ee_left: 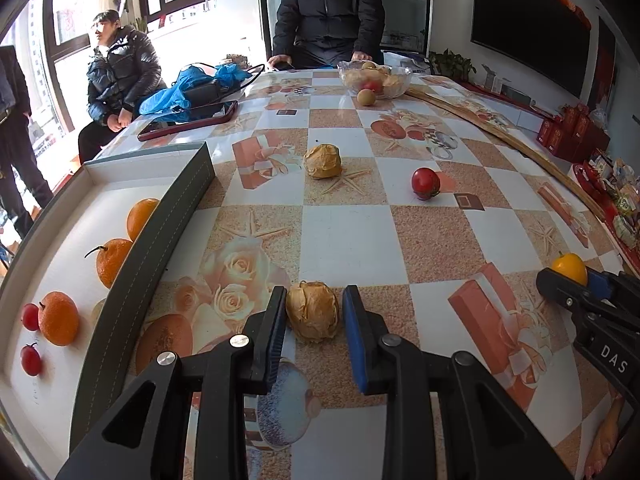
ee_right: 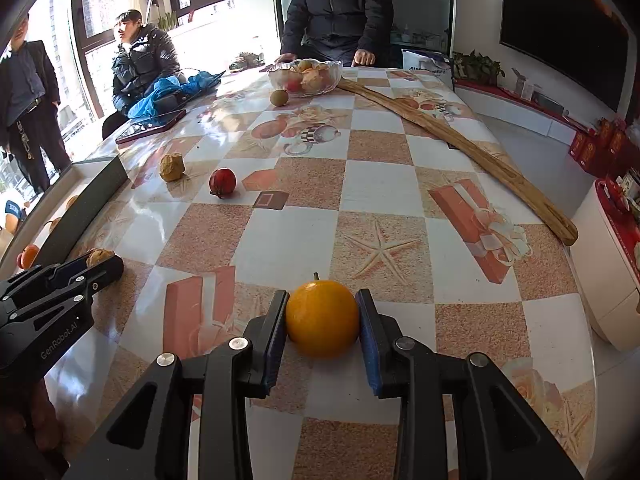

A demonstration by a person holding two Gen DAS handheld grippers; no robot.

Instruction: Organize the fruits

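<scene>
While gripped, orange (ee_right: 322,323) fills right claw (ee_right: 322,312) (pads touching)

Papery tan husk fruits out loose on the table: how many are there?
2. One husk fruit sits between the left claw's fingers; the other husk fruit lies farther out, left of the red fruit. The glass bowl may hide more.

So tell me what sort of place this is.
Probably a home dining or living room: a table under a patterned oilcloth, a glass fruit bowl, a big dark screen on the wall, people in coats sitting around.
</scene>
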